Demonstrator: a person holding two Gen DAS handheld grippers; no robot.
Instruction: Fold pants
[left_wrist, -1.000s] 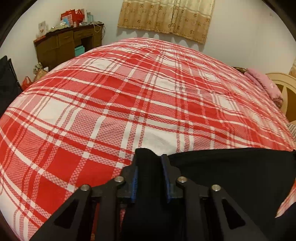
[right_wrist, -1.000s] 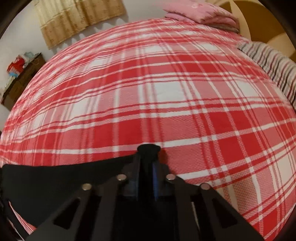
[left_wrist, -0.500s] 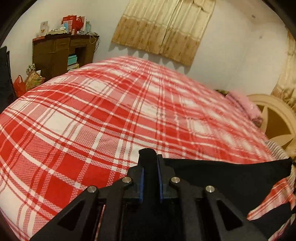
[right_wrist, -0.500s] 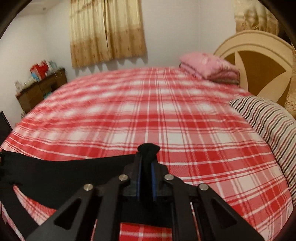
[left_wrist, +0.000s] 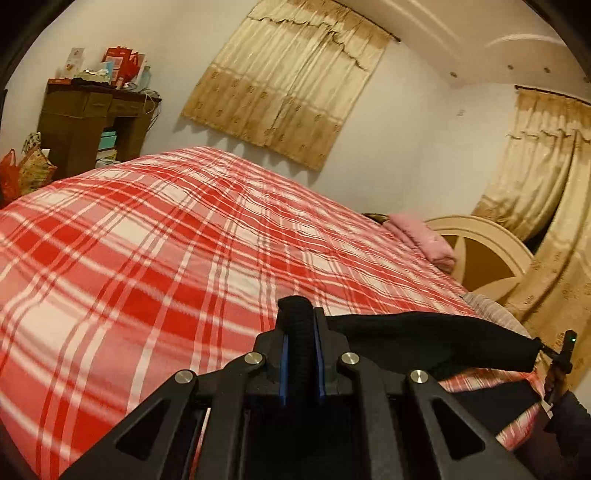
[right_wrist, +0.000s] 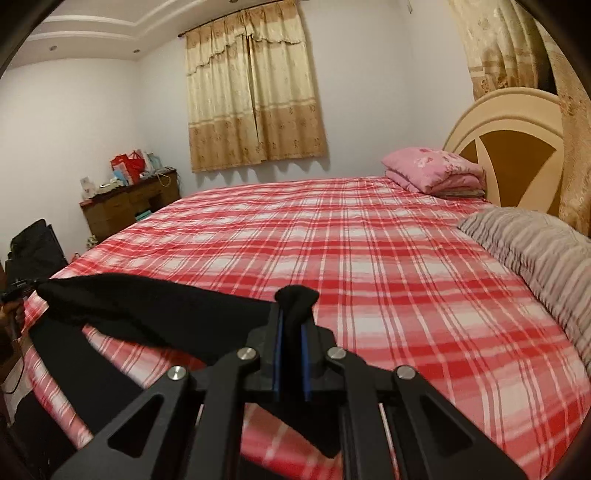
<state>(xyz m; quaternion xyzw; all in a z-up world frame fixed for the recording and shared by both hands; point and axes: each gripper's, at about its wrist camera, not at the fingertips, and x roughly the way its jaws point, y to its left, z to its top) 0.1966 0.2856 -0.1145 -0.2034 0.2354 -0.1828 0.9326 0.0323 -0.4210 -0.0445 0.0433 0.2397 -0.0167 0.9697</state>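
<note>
Red-and-white plaid bedspread (left_wrist: 155, 258) fills the left wrist view, with a wooden dresser (left_wrist: 88, 122) past the far left corner of the bed and a pink folded blanket (left_wrist: 424, 236) at the headboard end. My left gripper (left_wrist: 300, 350) has its jaws pressed onto a bunched edge of the black pants (left_wrist: 424, 339), and the cloth runs taut to the right, lifted off the near edge of the bed, toward the other tool.

From the right wrist view, the bedspread (right_wrist: 369, 258) stretches away to the curtain (right_wrist: 255, 92), with a striped pillow (right_wrist: 535, 258) along the right edge. My right gripper (right_wrist: 291, 350) is likewise pinching a black fold, and the pants (right_wrist: 147, 314) span leftward, sagging a little in the middle above the near edge.

I judge the pants are held up by one end and ready to be laid. To do it well I would keep both grips level and evenly apart, hold the span just taut, and lower it squarely onto the open middle of the bed without twisting.
</note>
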